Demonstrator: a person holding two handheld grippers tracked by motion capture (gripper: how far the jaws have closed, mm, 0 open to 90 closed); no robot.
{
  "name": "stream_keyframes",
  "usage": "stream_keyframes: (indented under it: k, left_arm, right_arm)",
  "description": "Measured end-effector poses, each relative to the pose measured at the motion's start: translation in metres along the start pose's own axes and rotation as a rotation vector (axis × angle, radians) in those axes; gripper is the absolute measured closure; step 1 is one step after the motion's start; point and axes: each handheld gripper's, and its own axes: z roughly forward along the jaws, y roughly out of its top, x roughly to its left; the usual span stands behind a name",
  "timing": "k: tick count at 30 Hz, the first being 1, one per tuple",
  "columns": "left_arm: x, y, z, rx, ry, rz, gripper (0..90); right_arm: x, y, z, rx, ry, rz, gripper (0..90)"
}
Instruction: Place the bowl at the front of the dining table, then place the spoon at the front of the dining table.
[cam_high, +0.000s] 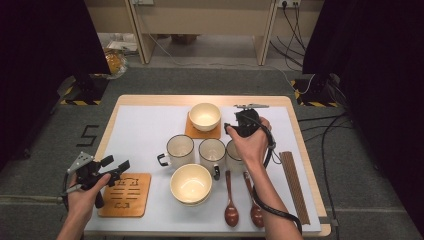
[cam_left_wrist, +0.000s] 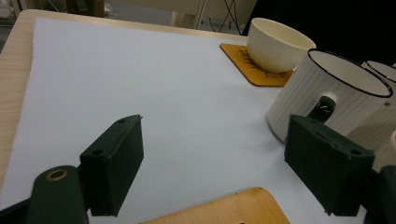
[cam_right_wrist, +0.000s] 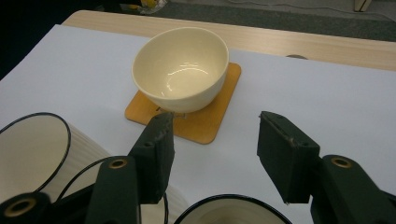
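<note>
Right gripper (cam_high: 231, 128): held above the row of three mugs, over the rightmost mug (cam_high: 235, 156), aimed at the far bowl. Jaws parted fairly wide in the right gripper view, nothing between them, pads touching nothing.

Left gripper (cam_high: 116, 164): at the near left of the table, over the empty wooden coaster (cam_high: 125, 195), pointing toward the mugs. Jaws spread wide in the left gripper view, empty.

Far bowl (cam_right_wrist: 181, 69): cream, upright, empty, seated on an orange-brown coaster (cam_right_wrist: 205, 122) toward the far middle of the white mat (cam_high: 145, 125). Just beyond the right gripper's jaw tips, apart from them.

Left mug (cam_high: 179, 150): white, ribbed, dark rim, handle turned to the left. Upright.

Middle mug (cam_high: 212, 152): same pattern, handle toward the near side, just beside the left mug.

Rightmost mug: largely covered by the right hand (cam_high: 250, 142) in the high view.

Near bowl (cam_high: 190, 184): cream, upright, empty, directly on the mat in front of the mugs, near the empty wooden coaster.

Wooden spoons (cam_high: 231, 200): two, dark brown, side by side, bowls toward the near edge, right of the near bowl.

Chopsticks (cam_high: 294, 185): brown bundle, lying lengthwise at the mat's right edge, well apart from the mugs.

Table (cam_high: 300, 145): light wood, rim showing around the mat.
</note>
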Motion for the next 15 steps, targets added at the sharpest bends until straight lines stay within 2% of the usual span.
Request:
stream_keyframes:
  k: [15]
  left_arm:
    - [-0.002,-0.0012,-0.0028,-0.003,0.0,0.004,19.0]
  right_arm:
    - [0.0008,-0.0056,-0.0024,0.002,0.0,0.001,45.9]
